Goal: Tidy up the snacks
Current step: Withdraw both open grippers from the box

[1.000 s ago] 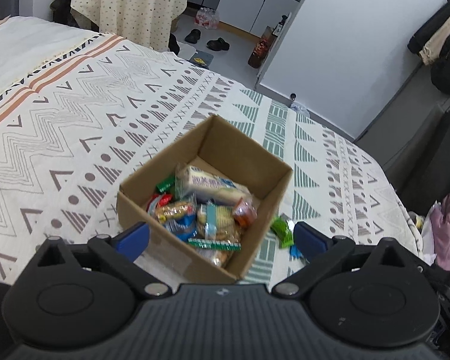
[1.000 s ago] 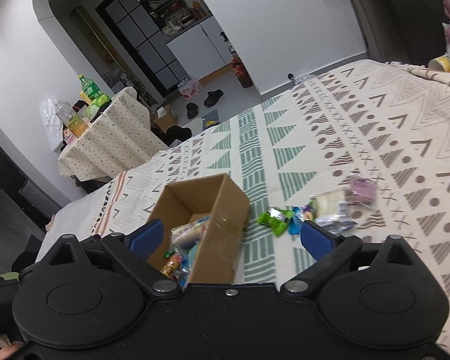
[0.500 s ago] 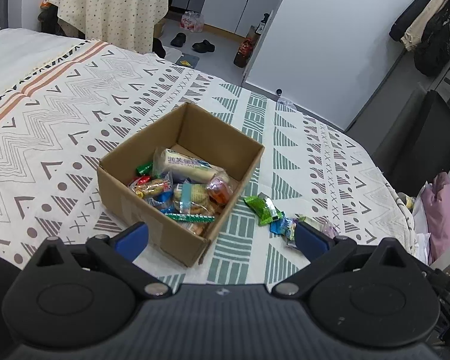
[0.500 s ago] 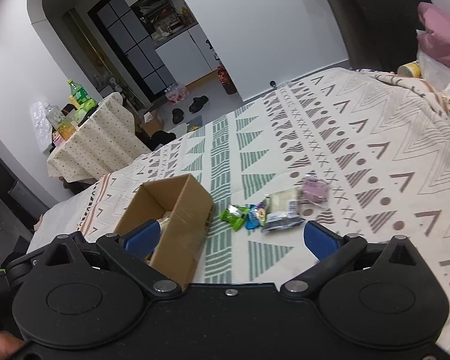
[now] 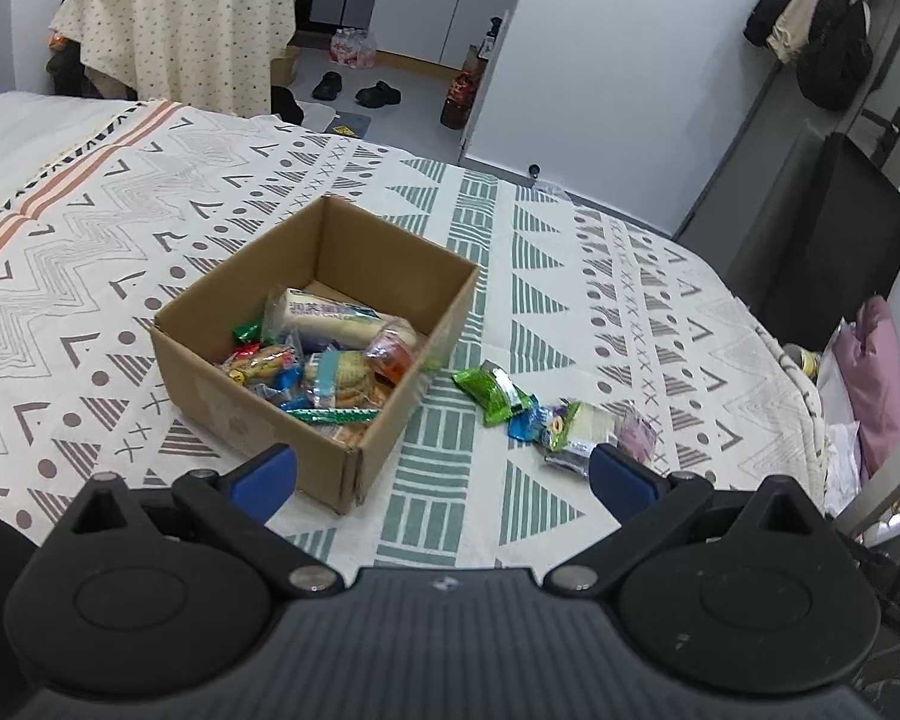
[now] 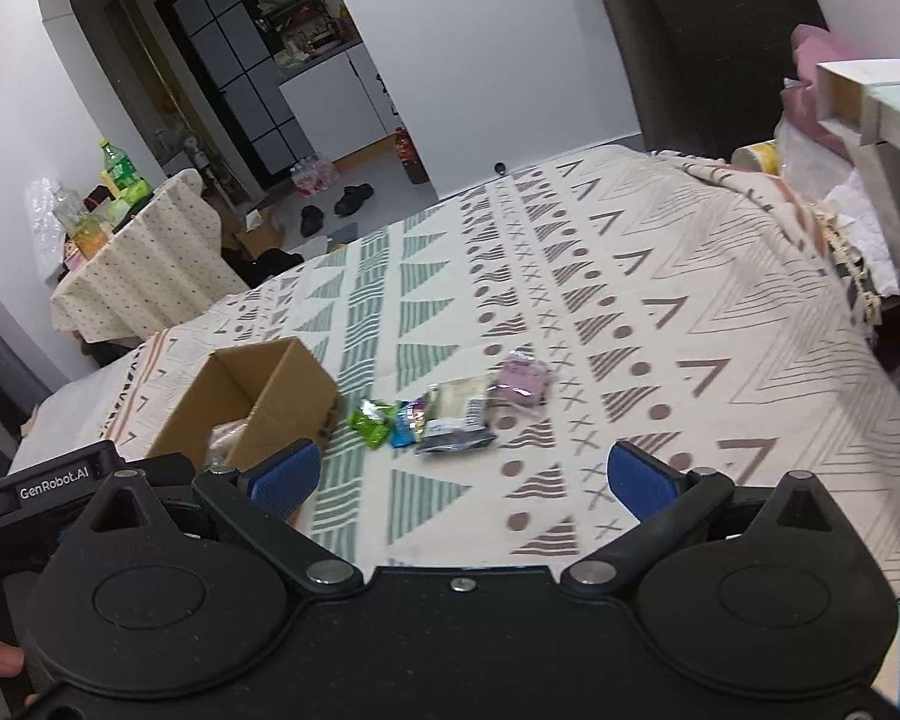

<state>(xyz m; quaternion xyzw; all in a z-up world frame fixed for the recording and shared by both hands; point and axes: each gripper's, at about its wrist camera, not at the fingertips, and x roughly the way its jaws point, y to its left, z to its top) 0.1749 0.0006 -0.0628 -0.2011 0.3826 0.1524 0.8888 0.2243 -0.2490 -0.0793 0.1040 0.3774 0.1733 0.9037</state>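
An open cardboard box (image 5: pixel 222 324) (image 6: pixel 294 387) sits on the patterned bed cover and holds several wrapped snacks, with a long white packet (image 5: pixel 330 315) on top. To its right lie loose snacks: a green packet (image 5: pixel 489 390) (image 6: pixel 372 423), a small blue one (image 5: pixel 525 423) (image 6: pixel 403 429), a clear-and-silver packet (image 5: pixel 573 432) (image 6: pixel 456 414) and a purple one (image 5: pixel 636 435) (image 6: pixel 525 381). My left gripper (image 5: pixel 441 474) is open and empty, above the bed's near edge in front of the box. My right gripper (image 6: pixel 462 477) is open and empty, short of the loose snacks.
The bed cover (image 5: pixel 630 300) ends at the right in a fringe beside pink bags (image 5: pixel 876 384). A cloth-covered table (image 5: pixel 180 30) with bottles stands beyond the bed. Shoes (image 5: pixel 378 93) lie on the floor. A white furniture corner (image 6: pixel 870 102) juts in at upper right.
Both grippers have pulled back and up from the box. The left view has swung so the loose snacks now show beside the box; the right view has shifted right toward them.
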